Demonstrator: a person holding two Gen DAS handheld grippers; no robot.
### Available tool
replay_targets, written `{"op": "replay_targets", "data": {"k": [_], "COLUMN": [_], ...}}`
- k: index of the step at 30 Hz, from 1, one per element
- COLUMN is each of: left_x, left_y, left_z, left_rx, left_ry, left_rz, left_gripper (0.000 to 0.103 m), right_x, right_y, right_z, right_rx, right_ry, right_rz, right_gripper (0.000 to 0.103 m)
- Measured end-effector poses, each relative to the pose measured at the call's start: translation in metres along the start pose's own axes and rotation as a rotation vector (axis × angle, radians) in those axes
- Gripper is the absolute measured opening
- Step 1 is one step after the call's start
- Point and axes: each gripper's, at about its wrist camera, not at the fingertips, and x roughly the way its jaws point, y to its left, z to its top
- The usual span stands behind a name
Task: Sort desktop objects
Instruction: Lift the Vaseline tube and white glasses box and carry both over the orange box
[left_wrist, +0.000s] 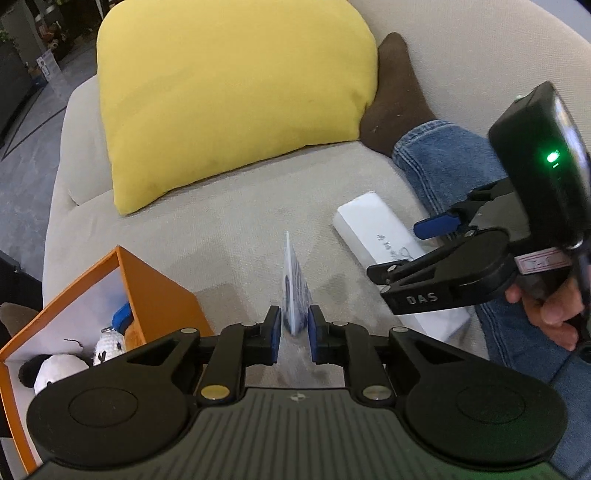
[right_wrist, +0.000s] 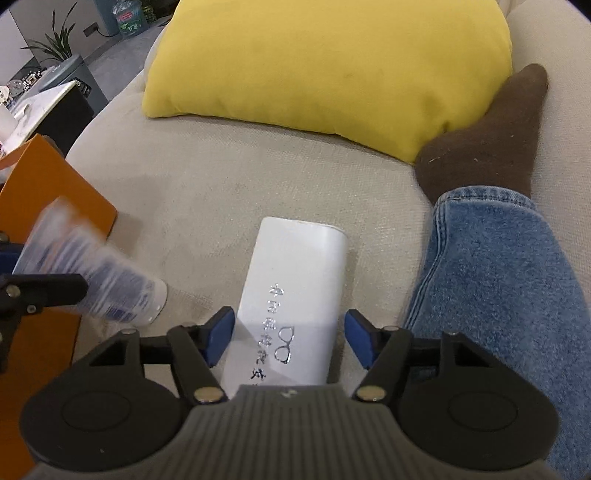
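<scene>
Left gripper (left_wrist: 294, 328) grips a thin packet (left_wrist: 294, 291) beside the orange box (left_wrist: 159, 291). Right gripper (right_wrist: 290, 341) is spread wide around the white case (right_wrist: 295, 291) on the sofa (right_wrist: 207, 184).

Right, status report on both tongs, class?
Left tongs shut on tube. Right tongs open, astride white case. Orange box beside, nothing blocking.

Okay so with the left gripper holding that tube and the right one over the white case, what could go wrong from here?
1. The left gripper pinches the tube only near its flat end, so it could swing or slip before reaching the orange box.
2. The right gripper straddles the white case with little clearance; a finger might nudge it towards the jeans leg.
</scene>
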Motion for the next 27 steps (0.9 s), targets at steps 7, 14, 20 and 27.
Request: {"op": "replay_targets", "data": {"k": [7, 14, 20, 27], "left_x": [0.000, -0.003, -0.043, -0.126], "left_y": [0.004, 0.008, 0.014, 0.039], "left_z": [0.002, 0.000, -0.014, -0.045], "left_rx": [-0.035, -0.075, -0.075, -0.141], "left_ry": [-0.020, -0.038, -0.110, -0.243], "left_rz": [-0.009, -0.016, -0.045, -0.068], "left_gripper": [0.019, 0.010, 0.010, 0.010], "right_x": [0.007, 0.008, -0.011, -0.052], "right_y": [0.003, 0.001, 0.006, 0.011], "right_z": [-0.004, -0.005, -0.006, -0.014], "right_rx": [-0.023, -0.022, -0.041, 0.029], "right_ry": [0.030, 0.024, -0.055, -0.152], "right_rz": [-0.009, 0.006, -0.035, 0.043], "right_gripper": [0.067, 0.065, 0.065, 0.065]}}
